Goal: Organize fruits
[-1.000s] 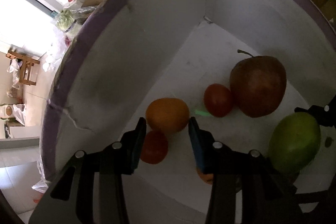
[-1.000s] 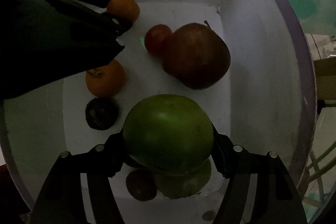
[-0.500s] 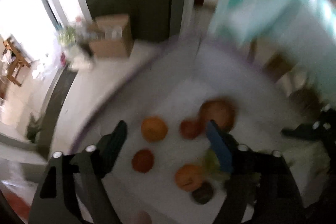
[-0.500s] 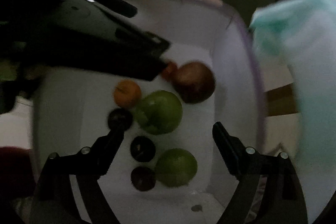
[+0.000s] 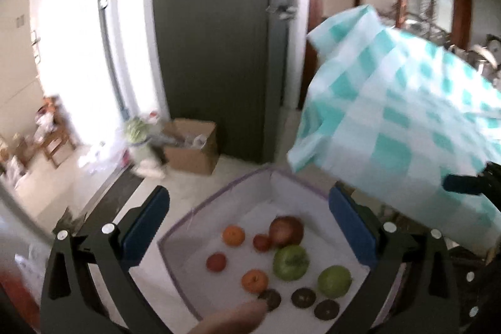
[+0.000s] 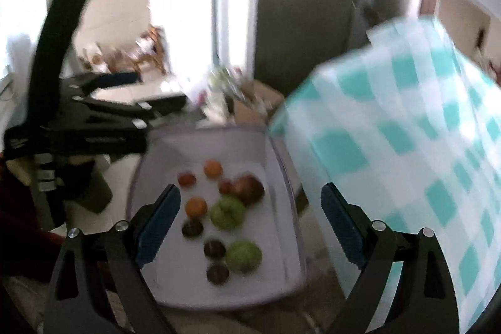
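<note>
Checked teal-and-white tablecloth [image 5: 407, 127] hanging at the right, above and beside the box's right wall. White box [image 5: 175, 268] with a purple rim standing on the floor, carrying every fruit in sight. Brown cardboard carton [image 5: 191, 152] well beyond the box's far edge, by the dark door.

Inside the box: red apple [image 5: 286, 230] toward the far right corner, small tomato [image 5: 261, 242] touching its left side. Green apple [image 5: 291, 262] just in front of the red one; second green fruit [image 5: 334, 281] close to the right wall. Orange [image 5: 233, 235] near the far edge, another orange [image 5: 255, 280] toward the near edge, second tomato [image 5: 216, 262] by the left wall. Three dark round fruits [image 5: 303, 297] in a row along the near edge; kind not clear through the blur.

Left gripper [image 5: 247, 227] and right gripper [image 6: 250, 224] both raised well above the box, fingers spread wide, grasping nothing.

Judging by this: gathering apparently done, no loose fruit visible outside the box. Sorting by kind only partial, with greens and dark fruits roughly grouped, oranges and tomatoes mixed. Possibly little left beyond tidying.
</note>
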A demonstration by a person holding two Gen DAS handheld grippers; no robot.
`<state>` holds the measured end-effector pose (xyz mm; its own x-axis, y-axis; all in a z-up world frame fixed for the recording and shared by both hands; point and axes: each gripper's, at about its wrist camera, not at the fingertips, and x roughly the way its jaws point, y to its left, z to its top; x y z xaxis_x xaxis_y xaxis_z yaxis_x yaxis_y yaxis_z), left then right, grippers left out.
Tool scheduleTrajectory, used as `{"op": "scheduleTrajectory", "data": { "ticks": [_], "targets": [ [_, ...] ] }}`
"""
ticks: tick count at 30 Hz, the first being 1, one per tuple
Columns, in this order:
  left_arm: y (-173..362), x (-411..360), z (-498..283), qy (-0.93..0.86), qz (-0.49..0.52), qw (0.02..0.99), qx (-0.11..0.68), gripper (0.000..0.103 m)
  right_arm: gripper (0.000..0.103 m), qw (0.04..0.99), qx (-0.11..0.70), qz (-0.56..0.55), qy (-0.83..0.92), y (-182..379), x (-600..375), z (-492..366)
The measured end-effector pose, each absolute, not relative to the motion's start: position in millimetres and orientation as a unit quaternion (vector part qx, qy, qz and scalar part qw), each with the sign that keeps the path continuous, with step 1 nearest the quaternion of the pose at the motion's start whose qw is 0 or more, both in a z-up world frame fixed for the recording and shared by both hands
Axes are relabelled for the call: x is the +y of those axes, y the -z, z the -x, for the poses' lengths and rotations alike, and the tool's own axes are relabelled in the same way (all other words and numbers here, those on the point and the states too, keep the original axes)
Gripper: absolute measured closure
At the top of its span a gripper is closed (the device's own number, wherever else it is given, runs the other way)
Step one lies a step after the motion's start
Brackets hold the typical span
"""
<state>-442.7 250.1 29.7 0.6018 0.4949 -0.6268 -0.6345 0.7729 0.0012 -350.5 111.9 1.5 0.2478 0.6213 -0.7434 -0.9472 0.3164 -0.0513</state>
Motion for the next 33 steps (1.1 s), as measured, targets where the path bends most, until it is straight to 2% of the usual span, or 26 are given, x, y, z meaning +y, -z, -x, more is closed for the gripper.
{"op": "scheduleTrajectory", "data": {
  "ticks": [6, 13, 23, 33],
  "targets": [
    [23.6, 251.9, 425.6, -0.348, 0.099, 0.837, 0.409, 0.001, 0.015, 0.723, 0.398, 0.294, -0.482, 46.8, 125.0, 334.2],
    [71.3, 258.2, 426.7, -0.333, 0.138, 0.810, 0.461, 0.001, 0.015, 0.703, 0.461, 0.321, -0.436, 91.3, 139.4, 327.5],
    [103.5, 268.8, 430.2, -0.327, 0.177, 0.799, 0.473, 0.001, 0.015, 0.650, 0.441, 0.417, -0.457, 127.0, 163.1, 370.3],
    [111.0, 272.4, 430.0, -0.321, 0.188, 0.795, 0.480, 0.001, 0.015, 0.654, 0.440, 0.407, -0.462, 121.9, 160.3, 368.1]
  ]
}}
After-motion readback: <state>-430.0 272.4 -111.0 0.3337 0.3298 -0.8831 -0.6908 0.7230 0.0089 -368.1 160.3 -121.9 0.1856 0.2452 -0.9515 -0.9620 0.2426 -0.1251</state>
